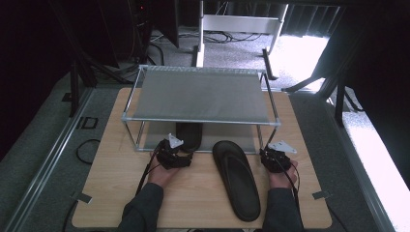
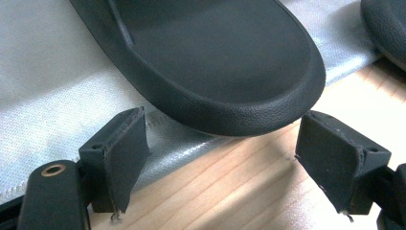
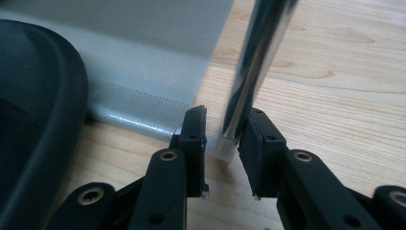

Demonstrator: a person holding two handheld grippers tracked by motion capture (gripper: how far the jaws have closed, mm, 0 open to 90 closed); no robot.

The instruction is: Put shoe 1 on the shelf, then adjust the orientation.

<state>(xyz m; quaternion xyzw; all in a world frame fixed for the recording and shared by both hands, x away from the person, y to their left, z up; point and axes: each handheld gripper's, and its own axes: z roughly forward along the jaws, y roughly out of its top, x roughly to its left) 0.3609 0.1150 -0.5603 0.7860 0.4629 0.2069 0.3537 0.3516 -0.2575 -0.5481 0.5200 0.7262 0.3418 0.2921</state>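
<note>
A black slipper lies on the grey lower shelf of a metal shoe rack, heel at the shelf's front edge. My left gripper is open just in front of that heel, with its pads apart from it on either side. A second black slipper lies on the wooden table, toe toward the rack. My right gripper stands around the rack's front right chrome post, just above its white foot. A gap shows between the left pad and the post.
The rack's grey upper shelf overhangs the lower one and hides most of the first slipper from above. Bare wood runs along the table's left and right sides. Beyond the table lie cables and dark stands on grey carpet.
</note>
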